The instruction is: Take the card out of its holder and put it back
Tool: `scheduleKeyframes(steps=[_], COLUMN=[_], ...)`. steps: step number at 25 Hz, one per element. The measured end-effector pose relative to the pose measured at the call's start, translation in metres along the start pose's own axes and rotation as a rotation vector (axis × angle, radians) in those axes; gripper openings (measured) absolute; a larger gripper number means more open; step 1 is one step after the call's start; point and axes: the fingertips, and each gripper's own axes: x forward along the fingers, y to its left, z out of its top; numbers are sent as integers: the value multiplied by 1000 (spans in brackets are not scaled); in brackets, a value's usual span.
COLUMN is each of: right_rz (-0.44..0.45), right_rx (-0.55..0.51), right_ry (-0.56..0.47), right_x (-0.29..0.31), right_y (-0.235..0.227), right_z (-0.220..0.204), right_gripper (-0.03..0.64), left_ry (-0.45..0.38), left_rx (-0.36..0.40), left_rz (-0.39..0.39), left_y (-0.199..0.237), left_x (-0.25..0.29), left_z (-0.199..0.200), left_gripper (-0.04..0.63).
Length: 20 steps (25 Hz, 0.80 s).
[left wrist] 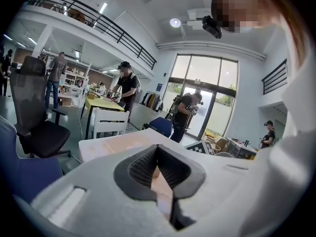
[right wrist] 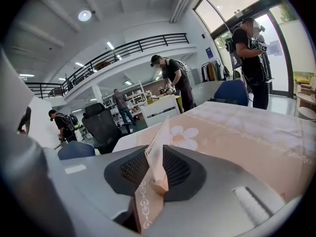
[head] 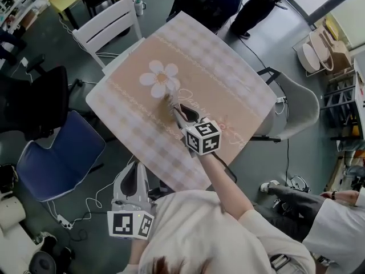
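A tan card [right wrist: 159, 142] stands upright in a small wooden holder [right wrist: 159, 184] on the checked tablecloth, just in front of the printed daisy [head: 161, 77]. My right gripper [head: 175, 112] reaches over the table from the near side, and in the right gripper view [right wrist: 159, 164] the card rises between its two dark pads. Ribbed pad face shows on both sides of the card, so the jaws stand apart around it. My left gripper [head: 132, 173] hangs off the table's near left edge with a narrow gap between its pads [left wrist: 143, 168] and nothing in them.
The square table [head: 228, 79] is ringed by a white chair [head: 108, 24], a blue chair [head: 60, 156], a black office chair [head: 34, 101] and a grey chair [head: 299, 107]. People stand beyond the far corner [head: 256, 4], and another person is at lower right [head: 336, 221]. Cables lie on the floor.
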Motion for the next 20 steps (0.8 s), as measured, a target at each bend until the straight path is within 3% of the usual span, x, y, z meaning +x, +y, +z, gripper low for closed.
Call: scheduleKeyframes(steps=[9,20], right_rz=[44,-12], right_rx=[-71,-78], right_ry=[30,9], right_x=[-4,-6], right_y=[-10,-19], right_z=[5,5], right_gripper=[38,17], left_ry=[2,1], left_rx=[-4,-1], left_rz=[4,5], left_y=[1,0], left_x=[4,2], left_z=[1,0], left_gripper=[0,0])
